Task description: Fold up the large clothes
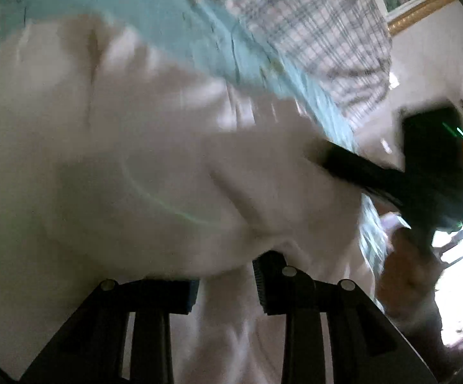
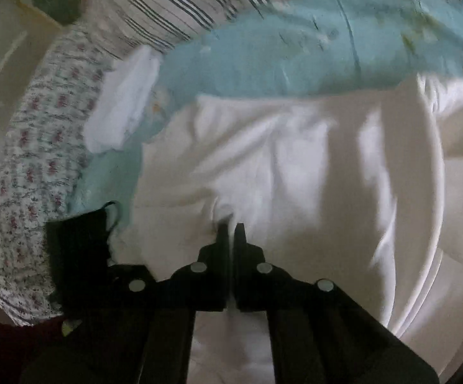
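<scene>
The right claw (image 2: pixel 230 220) has its two black fingers pressed together on a pinched ridge of the large white cotton garment (image 2: pixel 295 166), a thin sliver of cloth showing between the pads. The left claw (image 1: pixel 228 283) stands partly apart; white cloth drapes over and between its fingers, but the blurred view does not show whether the pads press on it, so I cannot tell if it has a grip.

Outward from the claws, the garment lies spread across a pale blue bedsheet (image 2: pixel 263 54) on a bed, taking up most of both views. In the right wrist view its far edge runs fairly straight, and a layered edge shows at the right side, which suggests at least one fold may already be in place, though that is a judgement. The cloth is soft, thin and creased, with loose wrinkles radiating from the pinch. Further folds and smoothing seem to be left; no compact folded bundle shows yet.

Beyond it sit a small folded white cloth (image 2: pixel 125 99), a striped blue-and-white pillow (image 2: pixel 180 3), a floral printed fabric (image 2: pixel 36 166) at the left, and a black cloth item (image 2: pixel 77 249) near the right claw.
</scene>
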`<state>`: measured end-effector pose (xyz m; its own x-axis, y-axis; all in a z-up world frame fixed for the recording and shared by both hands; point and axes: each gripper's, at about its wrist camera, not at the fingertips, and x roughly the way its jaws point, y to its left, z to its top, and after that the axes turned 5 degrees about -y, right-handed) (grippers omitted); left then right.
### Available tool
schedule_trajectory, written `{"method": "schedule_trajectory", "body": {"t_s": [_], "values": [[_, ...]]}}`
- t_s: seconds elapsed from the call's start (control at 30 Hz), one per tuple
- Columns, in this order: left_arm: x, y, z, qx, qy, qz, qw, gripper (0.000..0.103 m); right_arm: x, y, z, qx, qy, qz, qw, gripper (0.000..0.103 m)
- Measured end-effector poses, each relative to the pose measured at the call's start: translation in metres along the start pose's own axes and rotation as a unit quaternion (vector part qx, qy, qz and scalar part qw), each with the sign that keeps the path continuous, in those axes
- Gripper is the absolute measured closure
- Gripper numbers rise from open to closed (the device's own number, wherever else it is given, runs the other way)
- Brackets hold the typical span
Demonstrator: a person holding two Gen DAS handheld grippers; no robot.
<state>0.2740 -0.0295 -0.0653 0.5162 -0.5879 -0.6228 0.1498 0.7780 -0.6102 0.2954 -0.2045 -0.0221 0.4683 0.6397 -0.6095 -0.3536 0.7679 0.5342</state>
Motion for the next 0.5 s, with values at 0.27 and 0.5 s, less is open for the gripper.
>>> {"method": "schedule_trajectory", "body": {"t_s": [0.27, 0.5], "values": [[-0.032, 0.034, -0.004, -0.014, -0.027, 0.058, 0.9979, 0.067, -0.034, 0.03, -0.046, -0.037, 0.015, 0.021, 0.999, 0.092], [-0.089, 0.057, -0.028, -0.046, -0.043, 0.016, 0.9979, 0.036, -0.063, -0.003, -0.094, 0.044, -0.004, -0.039, 0.998, 0.072]]}}
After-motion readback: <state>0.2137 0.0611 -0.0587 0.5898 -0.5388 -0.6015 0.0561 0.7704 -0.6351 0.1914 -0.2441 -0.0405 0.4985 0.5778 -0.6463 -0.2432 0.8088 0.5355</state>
